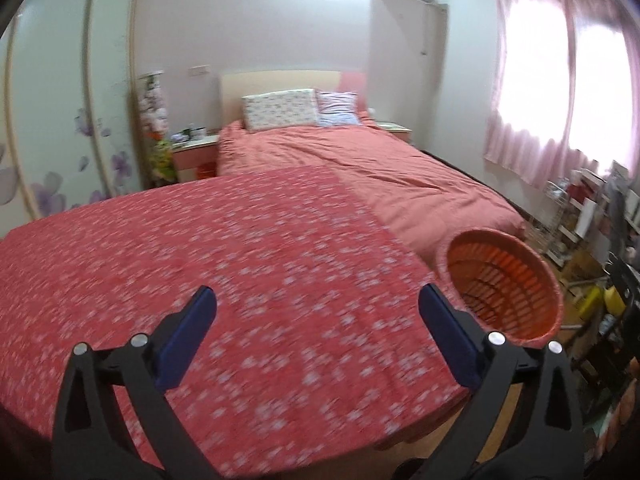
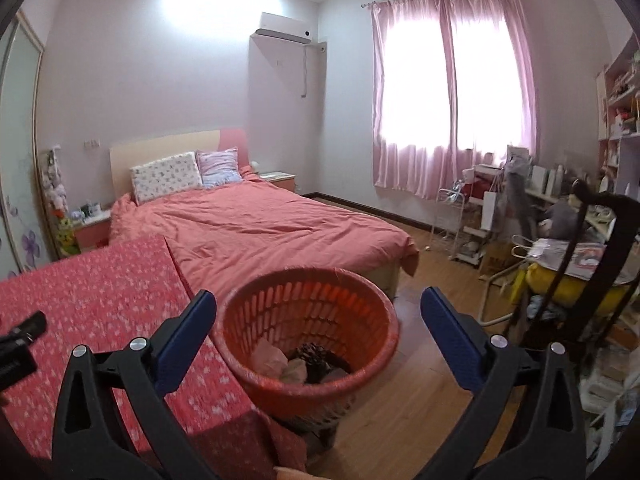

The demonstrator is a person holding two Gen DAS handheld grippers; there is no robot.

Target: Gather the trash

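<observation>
An orange slatted plastic basket (image 1: 504, 284) (image 2: 308, 320) stands beside the right edge of a table under a red flowered cloth (image 1: 200, 260) (image 2: 100, 288). Inside the basket lie crumpled pale paper (image 2: 276, 360) and a dark pine cone (image 2: 316, 354). My left gripper (image 1: 318, 304) hangs open over the cloth, with nothing between its blue pads and the basket off to its right. My right gripper (image 2: 318, 308) is open above the basket's near rim and holds nothing. No loose trash shows on the cloth.
A bed with a salmon cover (image 2: 260, 224) lies beyond the table, with a nightstand (image 1: 194, 156) at its left. A black frame (image 2: 592, 264), a yellow tub and crowded shelves (image 2: 616, 120) fill the right side. Wooden floor (image 2: 432, 380) shows between basket and clutter.
</observation>
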